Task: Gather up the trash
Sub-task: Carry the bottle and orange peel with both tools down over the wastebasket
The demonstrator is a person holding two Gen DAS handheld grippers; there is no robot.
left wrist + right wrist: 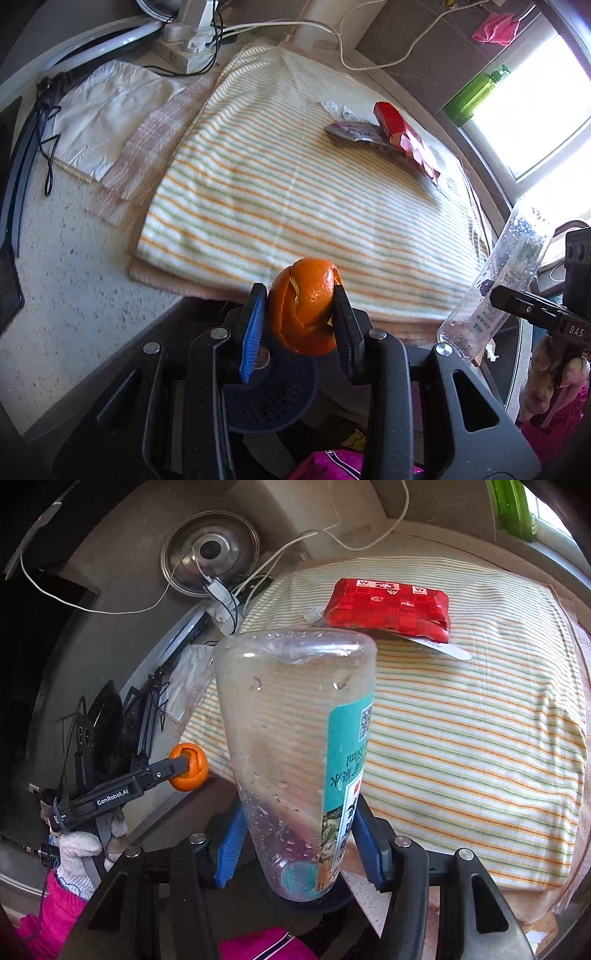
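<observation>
Left wrist view first: the left gripper has its jaws clamped on a curl of orange peel, held off the tabletop at its front edge. Directly below the peel sits a dark round basket with a perforated bottom. Off to the right, the right gripper comes into frame with a clear plastic bottle, tilted. Beyond lies a striped towel spread flat, and far across it a red packet rests on a silvery wrapper, touching it.

Right wrist view now: the jaws here are closed on the bottle near its cap end, cap toward the camera, base pointing away, droplets inside, a teal label on its side. To the left, a gloved hand with a pink sleeve carries the other gripper and its peel. Farther back the red packet lies on the towel, and a shiny metal lid lies well beyond.
</observation>
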